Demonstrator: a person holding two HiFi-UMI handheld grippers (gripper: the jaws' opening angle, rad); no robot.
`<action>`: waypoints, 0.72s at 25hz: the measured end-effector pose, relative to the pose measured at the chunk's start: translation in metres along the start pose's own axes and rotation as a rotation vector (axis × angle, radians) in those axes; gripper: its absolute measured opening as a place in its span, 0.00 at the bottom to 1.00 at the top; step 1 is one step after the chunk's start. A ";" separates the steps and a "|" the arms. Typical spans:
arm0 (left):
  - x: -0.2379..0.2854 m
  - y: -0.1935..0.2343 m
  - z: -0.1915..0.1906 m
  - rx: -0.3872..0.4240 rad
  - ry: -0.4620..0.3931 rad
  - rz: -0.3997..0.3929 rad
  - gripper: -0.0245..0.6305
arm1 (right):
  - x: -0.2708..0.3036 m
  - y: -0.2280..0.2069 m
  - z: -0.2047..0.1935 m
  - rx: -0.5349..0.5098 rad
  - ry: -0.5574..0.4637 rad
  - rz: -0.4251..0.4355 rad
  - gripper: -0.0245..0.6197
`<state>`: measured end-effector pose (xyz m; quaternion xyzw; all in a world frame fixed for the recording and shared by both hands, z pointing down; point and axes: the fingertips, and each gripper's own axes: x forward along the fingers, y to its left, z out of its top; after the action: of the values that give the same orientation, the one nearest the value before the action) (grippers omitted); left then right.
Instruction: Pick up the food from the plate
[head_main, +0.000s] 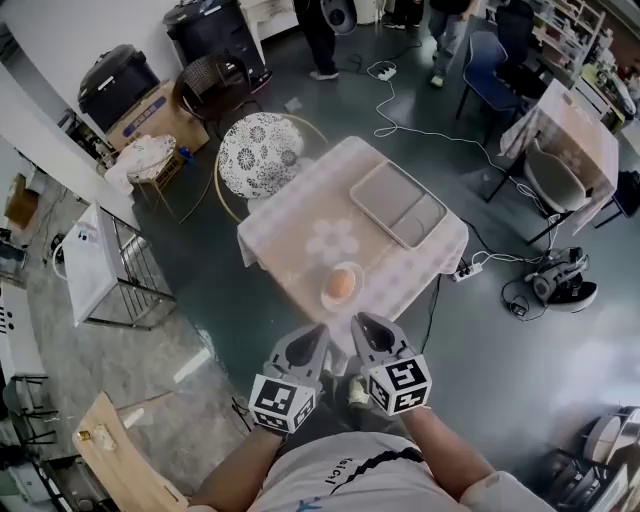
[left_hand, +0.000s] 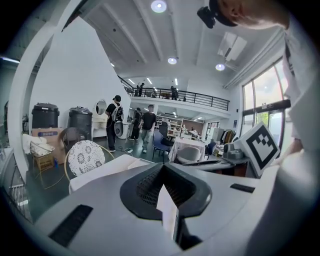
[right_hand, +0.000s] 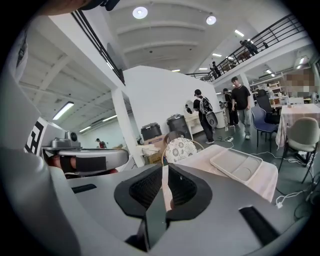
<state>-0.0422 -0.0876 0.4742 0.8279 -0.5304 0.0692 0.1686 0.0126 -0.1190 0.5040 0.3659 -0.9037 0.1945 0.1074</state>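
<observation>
Head view: square table (head_main: 290, 250) with a pale patterned cloth sits mid-frame. A small plate (head_main: 329, 300) lies near the table's lower edge, just below frame centre, and the food (head_main: 340, 284), a round orange-brown piece, is on the plate with nothing touching it. A grey tray (head_main: 398, 203) with compartments is on the upper right part of the table, well apart from the plate. Both grippers are at lower centre, side by side below the table's near edge, tips pointing up-frame toward the plate but clear of it. Left gripper (head_main: 314, 336): its own view shows the jaws brought together with nothing between them. Right gripper (head_main: 362, 328): jaws pressed together too, only a thin slit left and nothing held. The marker cubes of both grippers face the camera, and the person's forearms come in from the bottom edge. A round-backed chair (head_main: 260, 155) with a floral pattern stands at the table's upper left corner. A white wire rack (head_main: 100, 265) is at the left edge and a wooden board (head_main: 120, 455) at lower left. A white cable (head_main: 430, 132) runs across the dark floor at upper right. People stand at the top edge. The right gripper view shows the tray at right of centre and the patterned chair behind the jaws.
</observation>
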 end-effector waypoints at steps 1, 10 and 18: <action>0.005 0.006 -0.002 0.001 0.004 -0.009 0.05 | 0.009 -0.004 -0.004 0.013 0.009 -0.011 0.07; 0.054 0.055 -0.039 -0.011 0.075 -0.113 0.05 | 0.084 -0.036 -0.053 0.098 0.128 -0.127 0.17; 0.087 0.091 -0.064 -0.015 0.115 -0.156 0.05 | 0.135 -0.075 -0.116 0.202 0.232 -0.231 0.31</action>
<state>-0.0829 -0.1738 0.5776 0.8600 -0.4543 0.0996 0.2098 -0.0244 -0.2018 0.6744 0.4512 -0.8132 0.3113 0.1953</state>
